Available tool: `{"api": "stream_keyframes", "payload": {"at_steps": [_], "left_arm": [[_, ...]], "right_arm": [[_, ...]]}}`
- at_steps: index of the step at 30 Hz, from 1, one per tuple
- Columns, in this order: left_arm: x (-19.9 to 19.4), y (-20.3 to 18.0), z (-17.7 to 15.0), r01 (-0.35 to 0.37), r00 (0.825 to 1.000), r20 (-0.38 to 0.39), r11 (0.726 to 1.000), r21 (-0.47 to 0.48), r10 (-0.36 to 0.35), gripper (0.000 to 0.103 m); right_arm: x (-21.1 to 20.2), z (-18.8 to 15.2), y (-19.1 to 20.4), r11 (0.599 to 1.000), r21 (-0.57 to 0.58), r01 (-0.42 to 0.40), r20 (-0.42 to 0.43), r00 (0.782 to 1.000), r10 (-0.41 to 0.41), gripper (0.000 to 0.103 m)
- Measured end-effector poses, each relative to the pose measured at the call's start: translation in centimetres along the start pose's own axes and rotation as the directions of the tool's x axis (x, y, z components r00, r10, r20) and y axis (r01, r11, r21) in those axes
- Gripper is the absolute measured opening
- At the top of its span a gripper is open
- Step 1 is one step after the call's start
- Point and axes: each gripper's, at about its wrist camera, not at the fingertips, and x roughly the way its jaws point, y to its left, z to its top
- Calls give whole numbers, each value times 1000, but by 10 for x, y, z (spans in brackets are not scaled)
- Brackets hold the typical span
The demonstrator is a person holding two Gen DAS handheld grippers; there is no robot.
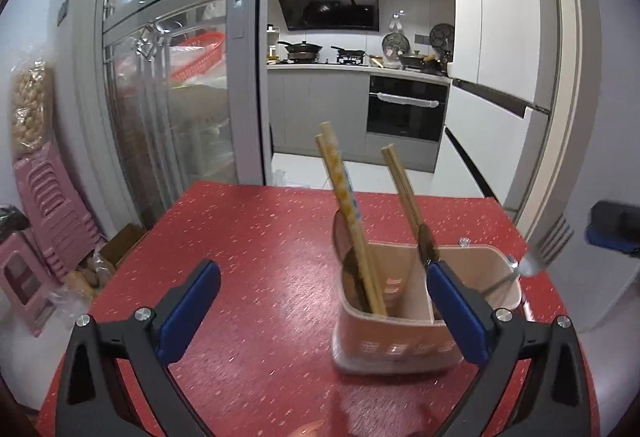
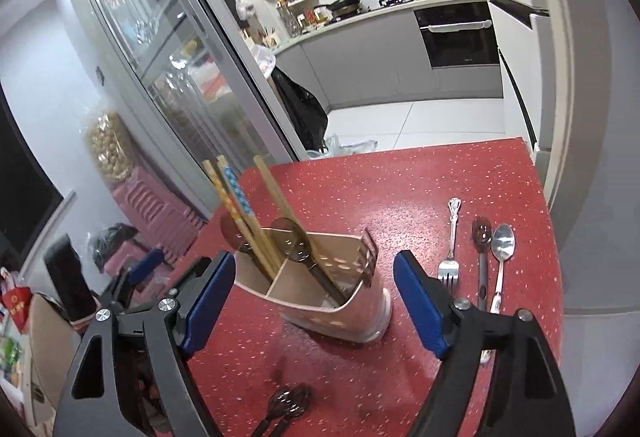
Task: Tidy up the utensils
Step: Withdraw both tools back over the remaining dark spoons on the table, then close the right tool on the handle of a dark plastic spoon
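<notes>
A beige two-compartment utensil holder stands on the red table. It holds several chopsticks, dark spoons and a fork leaning out of its right side. My left gripper is open and empty, just in front of the holder. My right gripper is open and empty, its jaws on either side of the holder. On the table right of the holder lie a silver fork, a dark spoon and a silver spoon. Two dark spoons lie near me.
The table's far edge meets a glass sliding door and an open kitchen doorway. Pink stools and bags stand at the left of the table. The other gripper shows at the left in the right wrist view.
</notes>
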Motion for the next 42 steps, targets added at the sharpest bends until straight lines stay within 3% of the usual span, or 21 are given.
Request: {"api": "stream_keyframes", "payload": {"at_steps": [2, 7, 18, 23, 28, 30, 35, 42], "left_arm": [[1, 0, -8, -9, 1000, -22, 1000, 5, 9, 103], [-3, -5, -24, -14, 998, -54, 1000, 25, 15, 103], [-24, 12, -71, -20, 990, -138, 999, 51, 27, 103], [-31, 31, -98, -6, 977, -214, 999, 53, 17, 103], [-27, 50, -130, -2, 949, -314, 1000, 23, 9, 103], [-26, 54, -141, -9, 940, -340, 1000, 25, 17, 103], [-27, 57, -160, 1, 926, -378, 1000, 26, 9, 103], [-30, 63, -168, 11, 921, -389, 1000, 17, -4, 103]], "right_arm": [[-6, -7, 1, 1000, 24, -15, 1, 1000, 15, 103], [-2, -33, 3, 997, 73, -15, -29, 999, 17, 103], [29, -94, 11, 995, 87, 47, -205, 978, -29, 103], [49, -125, 20, 988, 78, 136, -315, 943, -105, 103], [73, -153, 19, 978, 83, 191, -427, 894, -139, 103], [81, -163, 21, 975, 71, 210, -458, 875, -155, 100], [100, -179, 23, 964, 46, 264, -527, 826, -201, 70], [113, -186, 31, 957, 20, 291, -545, 805, -234, 59]]}}
